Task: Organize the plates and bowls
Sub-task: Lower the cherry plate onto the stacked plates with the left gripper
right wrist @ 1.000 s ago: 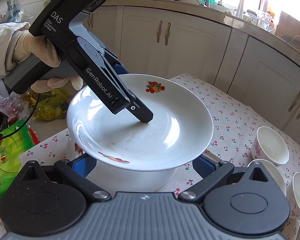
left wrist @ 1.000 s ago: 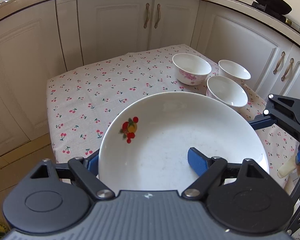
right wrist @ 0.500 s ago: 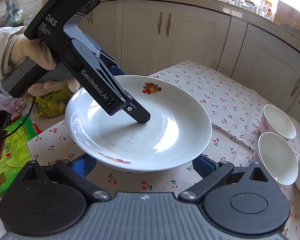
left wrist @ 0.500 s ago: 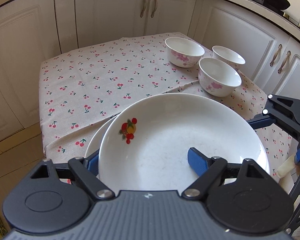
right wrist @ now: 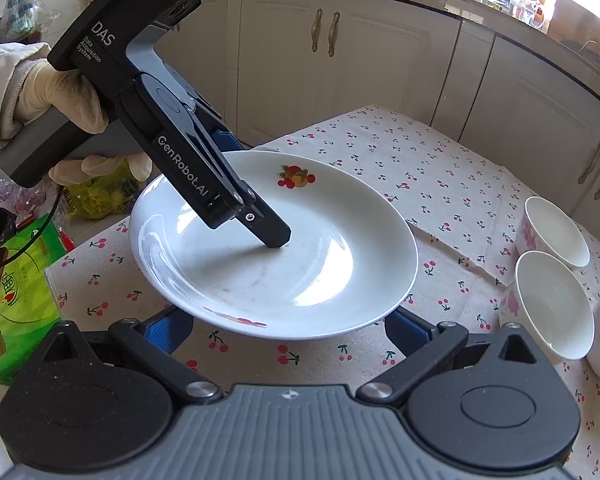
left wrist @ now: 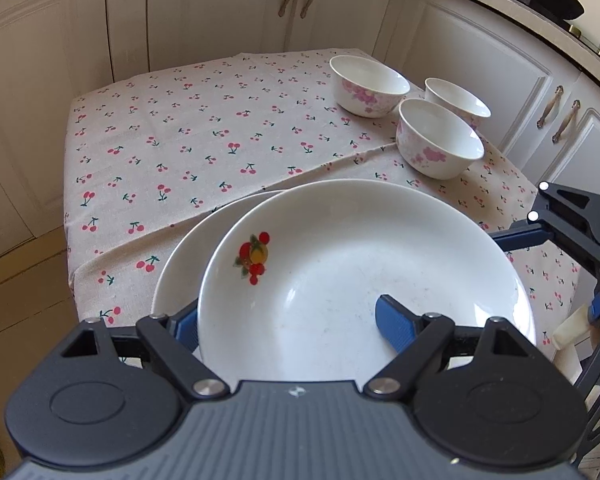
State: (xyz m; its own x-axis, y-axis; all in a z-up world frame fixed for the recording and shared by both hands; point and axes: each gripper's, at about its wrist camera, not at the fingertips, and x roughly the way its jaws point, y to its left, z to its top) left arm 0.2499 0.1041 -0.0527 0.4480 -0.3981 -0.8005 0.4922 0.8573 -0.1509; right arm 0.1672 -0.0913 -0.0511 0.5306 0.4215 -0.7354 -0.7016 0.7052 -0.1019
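You have two plates and three bowls in the left wrist view. The upper plate [left wrist: 364, 280], white with a fruit motif toward its left side, fills the lower centre of the frame; a second plate [left wrist: 184, 264] shows only as a crescent of rim behind its left edge. The three bowls, bowl one [left wrist: 368, 86], bowl two [left wrist: 456, 100] and bowl three [left wrist: 440, 144], stand upright and close together at the upper right, on the cherry-print tablecloth [left wrist: 188, 140].

Your left gripper [left wrist: 288, 320] is clamped on the near rim of the upper plate: one blue finger [left wrist: 394, 320] lies on the inner face, the other is under the left edge. In the right wrist view the plate tilts, its lower-right rim held clear of the cloth, its motif toward the top of the frame.

Your right gripper [right wrist: 288, 328] sits at the bottom centre of that view with its fingers spread wide, gripping nothing; the plate's rim hangs just above them.
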